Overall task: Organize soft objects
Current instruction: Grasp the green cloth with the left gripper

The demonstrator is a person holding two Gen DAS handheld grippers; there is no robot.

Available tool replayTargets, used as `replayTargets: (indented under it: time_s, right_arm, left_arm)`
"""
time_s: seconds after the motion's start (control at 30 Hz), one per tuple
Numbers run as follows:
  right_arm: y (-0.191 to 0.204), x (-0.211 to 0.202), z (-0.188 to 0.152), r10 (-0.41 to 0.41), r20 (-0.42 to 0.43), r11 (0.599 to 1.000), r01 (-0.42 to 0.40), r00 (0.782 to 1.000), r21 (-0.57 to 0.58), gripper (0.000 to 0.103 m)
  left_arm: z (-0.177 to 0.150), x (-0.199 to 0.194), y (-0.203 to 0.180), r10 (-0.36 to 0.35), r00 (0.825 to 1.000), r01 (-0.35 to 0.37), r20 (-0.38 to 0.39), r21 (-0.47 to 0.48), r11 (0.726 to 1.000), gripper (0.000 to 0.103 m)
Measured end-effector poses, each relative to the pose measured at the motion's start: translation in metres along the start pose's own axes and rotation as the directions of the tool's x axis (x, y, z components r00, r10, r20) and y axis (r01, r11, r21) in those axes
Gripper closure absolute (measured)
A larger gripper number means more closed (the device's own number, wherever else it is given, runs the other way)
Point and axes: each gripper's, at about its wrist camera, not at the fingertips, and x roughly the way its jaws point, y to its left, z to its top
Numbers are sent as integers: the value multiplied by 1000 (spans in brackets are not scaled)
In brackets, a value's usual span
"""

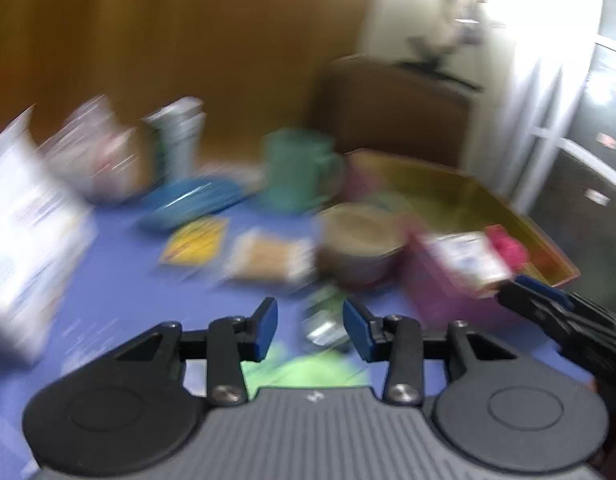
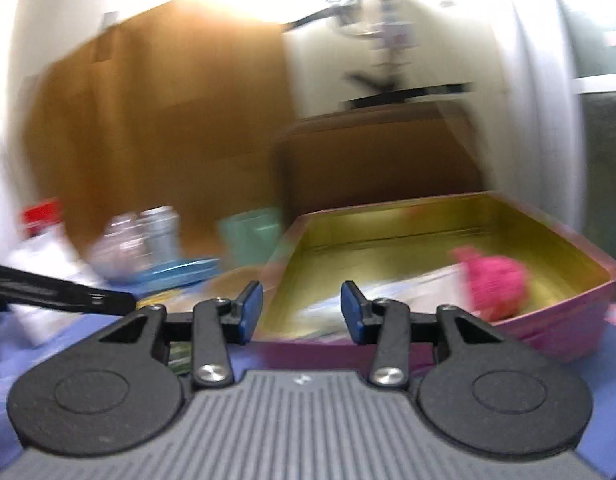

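Fingers of your left gripper (image 1: pixel 310 329) stand apart with a clear gap between the blue pads (image 1: pixel 266 327); they hold nothing and touch nothing. Below and just behind that gap lies a green soft object (image 1: pixel 308 370) on the blue tabletop (image 1: pixel 119 292). Motion blur hides its outline, so you cannot tell its long axis or which way it points. A small dark packet (image 1: pixel 326 320) lies on the tabletop between the pads in this view; its print is unreadable.

Fingers of your right gripper (image 2: pixel 301 312) are likewise spread, with nothing between them. They face the near wall of the pink tin tray (image 2: pixel 548 332), whose inner surface is gold. Inside the tray, toward its right end, sits a pink soft object (image 2: pixel 498 280), beside a pale flat item (image 2: pixel 388 292) that lies along the tray floor. The tray's long axis runs left to right across the right wrist view.

In the left wrist view, the right gripper (image 1: pixel 548 300) enters from the right edge, near a white-labelled packet (image 1: pixel 464 256) at the tray.

Other items on the tabletop:
- a teal mug (image 1: pixel 301 168)
- a blue plate (image 1: pixel 191 200)
- a yellow packet (image 1: pixel 195 240)
- a tan packet (image 1: pixel 271 258)
- a round brown bowl (image 1: pixel 360 240)

No writing or brand is legible on any item; blur covers all labels.
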Motion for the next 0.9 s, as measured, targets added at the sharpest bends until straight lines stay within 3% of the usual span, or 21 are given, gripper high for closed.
replayTargets:
  time_s: [0.07,0.17,0.3,0.4,0.43,0.47,0.5,0.53,0.6,0.67,0.77,0.9]
  right_arm:
    - [21,5,-8,115,-61,993,-116,991,-14,57]
    - [53,25,-22,257,-184,963,-267,949,-28,57]
    - [92,46,-43,253,-313,949,-298,915,-104,50]
    - [108,54,-54,222,-367,949,-287,904,-134,56]
    - [111,48,-58,208,-354,949,-277,912,-154,80]
    - [117,44,-63,194,-350,944,-271,916,-188,92]
    - [118,44,-62,201,-347,941,-279,916,-190,93]
    - [116,42,-60,208,-343,944,-279,916,-175,94]
    - [111,35,-58,223,-321,947,-283,921,-154,94]
    - [107,26,-51,202,-252,949,-253,946,-190,94]
    - [89,12,-33,148,-132,961,-174,980,-215,94]
    - [40,-1,-10,37,-24,979,-41,999,-198,94]
  left_arm:
    - [-9,-7,24,15,999,-17,-36,-54,998,66]
    - [-20,-12,44,-40,997,31,-70,-124,992,66]
    - [-26,-4,41,-118,988,102,-98,-150,983,37]
    - [-32,12,31,-157,979,140,-134,-128,982,40]
    - [-35,20,28,-169,974,149,-151,-130,980,50]
    - [-37,22,23,-163,976,146,-141,-128,981,56]
    - [-36,24,19,-177,974,159,-143,-125,979,74]
    - [-33,24,15,-224,963,203,-147,-146,968,86]
    - [-21,21,1,-253,958,237,-132,-127,963,85]
    - [-5,18,-23,-268,958,263,-100,-62,963,85]
    - [24,24,-65,-310,948,313,-77,29,949,85]
    - [51,51,-122,-362,929,369,-79,136,919,85]
